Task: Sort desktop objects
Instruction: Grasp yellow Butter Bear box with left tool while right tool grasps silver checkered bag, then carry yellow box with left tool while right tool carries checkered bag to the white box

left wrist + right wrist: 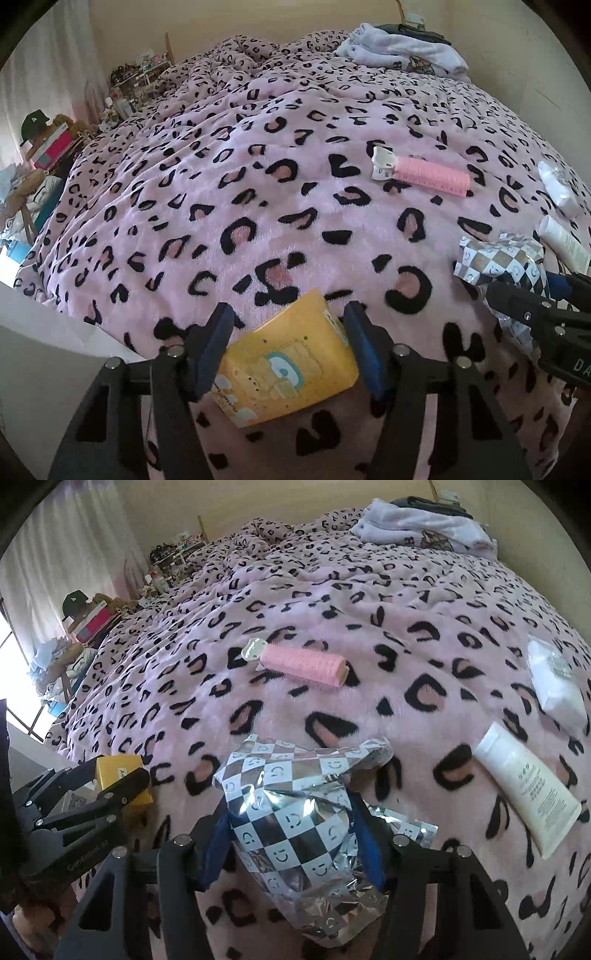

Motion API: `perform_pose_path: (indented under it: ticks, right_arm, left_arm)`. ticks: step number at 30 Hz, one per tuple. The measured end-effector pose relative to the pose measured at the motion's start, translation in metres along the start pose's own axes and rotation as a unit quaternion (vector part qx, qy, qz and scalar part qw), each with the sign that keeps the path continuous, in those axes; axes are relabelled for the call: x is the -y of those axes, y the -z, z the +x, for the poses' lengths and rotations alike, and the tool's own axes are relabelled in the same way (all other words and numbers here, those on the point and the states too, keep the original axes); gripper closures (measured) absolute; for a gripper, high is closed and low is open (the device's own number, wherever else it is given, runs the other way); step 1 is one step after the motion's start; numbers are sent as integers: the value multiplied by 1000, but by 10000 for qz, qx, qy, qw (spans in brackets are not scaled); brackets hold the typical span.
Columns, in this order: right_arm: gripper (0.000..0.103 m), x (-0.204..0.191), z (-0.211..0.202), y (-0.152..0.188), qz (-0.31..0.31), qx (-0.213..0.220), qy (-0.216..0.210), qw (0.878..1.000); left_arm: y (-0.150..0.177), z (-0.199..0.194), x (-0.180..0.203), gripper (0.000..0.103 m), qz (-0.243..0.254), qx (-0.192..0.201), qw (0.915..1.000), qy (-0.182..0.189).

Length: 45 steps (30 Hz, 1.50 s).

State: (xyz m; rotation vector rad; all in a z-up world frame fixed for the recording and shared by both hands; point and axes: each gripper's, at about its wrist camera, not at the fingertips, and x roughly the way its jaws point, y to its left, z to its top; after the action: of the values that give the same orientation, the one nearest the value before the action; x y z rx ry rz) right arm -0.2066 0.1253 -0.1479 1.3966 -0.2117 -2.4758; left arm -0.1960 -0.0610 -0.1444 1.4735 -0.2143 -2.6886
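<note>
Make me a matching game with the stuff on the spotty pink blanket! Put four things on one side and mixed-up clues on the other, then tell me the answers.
Things:
1. yellow box
2. checkered foil bag
3. pink hair roller
4. white tube

Clues:
A. lies loose on the blanket, with a white clip at one end
B. sits between the left gripper's blue pads
C. lies loose on the blanket beside a white packet
D. sits between the right gripper's blue pads

Pairs: 1-B, 2-D, 3-A, 4-C
</note>
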Motion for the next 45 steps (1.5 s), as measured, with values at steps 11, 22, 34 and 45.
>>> perform_pose_path:
  ticks: [11,22,34,45]
  right_arm:
    - [43,3,2,-1,36,-57,-30,10000]
    - [43,5,5,-1,63,-74,-54,9999]
    - [43,-1,-9,2,175,104,-139,9997]
    - [43,-27,-84,8,67,657,-327,9973]
  left_arm:
    - [11,15,-17,5,-464,-257,9985,156]
    - [18,33,-12,15,-638,-327,9971,251]
    - [17,-1,-14,16,-593,13,9982,107]
    - [29,-83,-17,16,-742,278,9968,83]
